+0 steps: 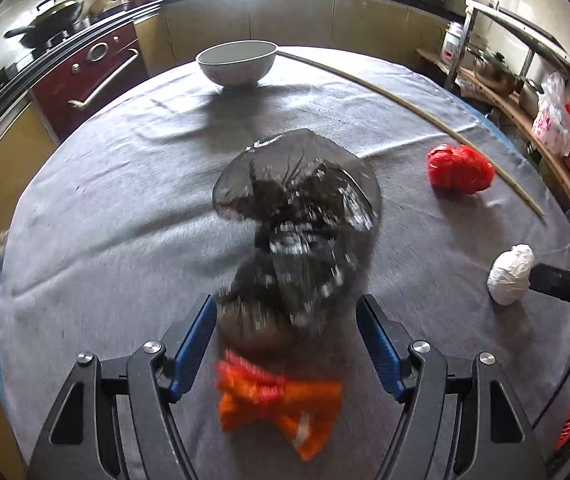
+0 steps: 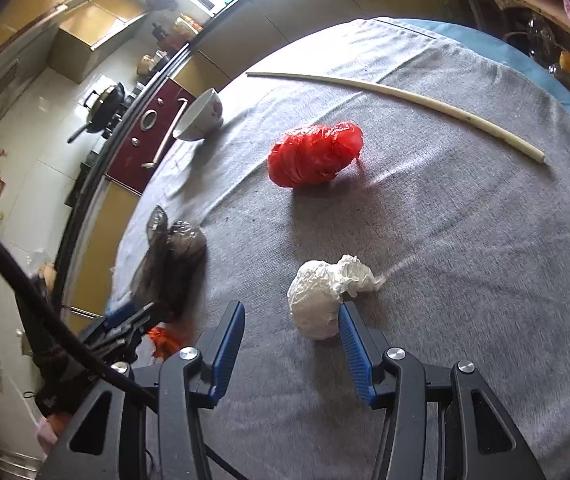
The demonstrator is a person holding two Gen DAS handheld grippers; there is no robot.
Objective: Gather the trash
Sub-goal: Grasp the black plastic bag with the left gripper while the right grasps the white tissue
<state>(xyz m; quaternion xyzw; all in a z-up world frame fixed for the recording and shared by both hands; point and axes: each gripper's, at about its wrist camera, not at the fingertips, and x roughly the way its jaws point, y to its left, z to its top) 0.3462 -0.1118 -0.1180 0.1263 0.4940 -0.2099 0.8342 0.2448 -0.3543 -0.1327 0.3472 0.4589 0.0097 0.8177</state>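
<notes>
Trash lies scattered on the grey tablecloth (image 2: 465, 248), all placed here from the white bowl (image 1: 237, 62) at its far edge. Nearest the bowl, a blurred black plastic bag (image 1: 297, 216) spreads in front of the left gripper (image 1: 287, 344), whose jaws stand wide apart with only the bag's lower end between them; contact is hard to judge. An orange net (image 1: 277, 404), also smeared, lies below. A red bag (image 2: 315, 154) sits right of the bowl, a white wad (image 2: 321, 300) farther off, just inside the open right gripper (image 2: 291, 344), beside one finger. The bowl's inside is hidden. No writing is legible.
</notes>
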